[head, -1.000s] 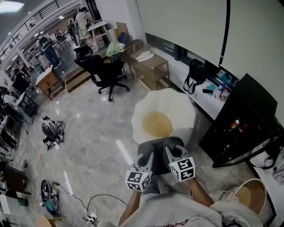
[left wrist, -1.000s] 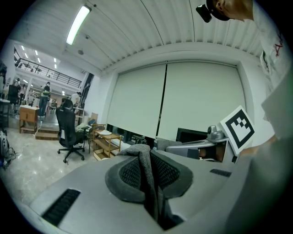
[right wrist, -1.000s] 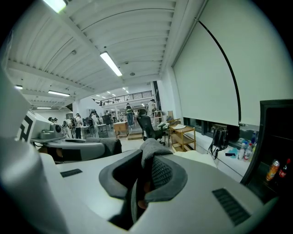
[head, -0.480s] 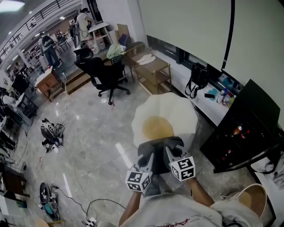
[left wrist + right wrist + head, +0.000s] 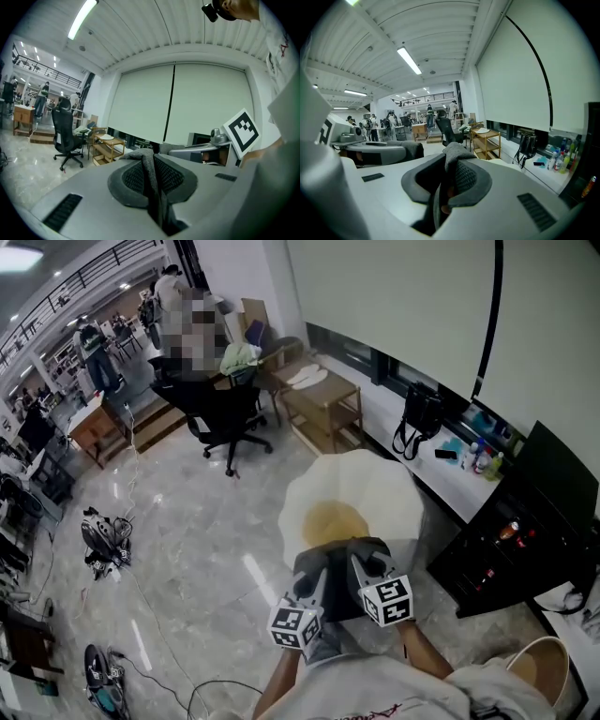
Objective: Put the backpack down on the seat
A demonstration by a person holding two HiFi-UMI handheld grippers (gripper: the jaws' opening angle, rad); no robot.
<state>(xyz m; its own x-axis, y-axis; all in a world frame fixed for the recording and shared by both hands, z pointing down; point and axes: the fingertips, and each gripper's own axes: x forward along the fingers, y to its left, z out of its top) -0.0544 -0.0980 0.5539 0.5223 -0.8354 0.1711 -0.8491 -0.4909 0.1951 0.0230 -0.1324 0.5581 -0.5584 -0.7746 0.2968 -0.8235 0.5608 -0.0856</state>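
Observation:
A dark grey backpack (image 5: 337,563) hangs between my two grippers, just above the near edge of the seat (image 5: 361,488). The seat is a white, egg-shaped cushion with a yellow centre. In the head view my left gripper (image 5: 312,579) grips the bag's left side and my right gripper (image 5: 362,567) its right side. In the left gripper view the left gripper (image 5: 151,187) is shut on a fold of grey fabric (image 5: 146,161). The right gripper (image 5: 447,187) likewise pinches a grey fabric fold (image 5: 457,153) in its own view. The bag's lower part is hidden behind the grippers.
A black office chair (image 5: 223,407) and a wooden cart (image 5: 323,401) stand beyond the seat. A black bag (image 5: 419,418) hangs at the counter on the right. A black cabinet (image 5: 525,521) and a round basket (image 5: 539,667) lie to the right. Cables (image 5: 103,540) trail on the floor at left.
Both grippers have moved forward together with the backpack, which now overlaps the seat's near edge a little more. The jaws have kept their grip.

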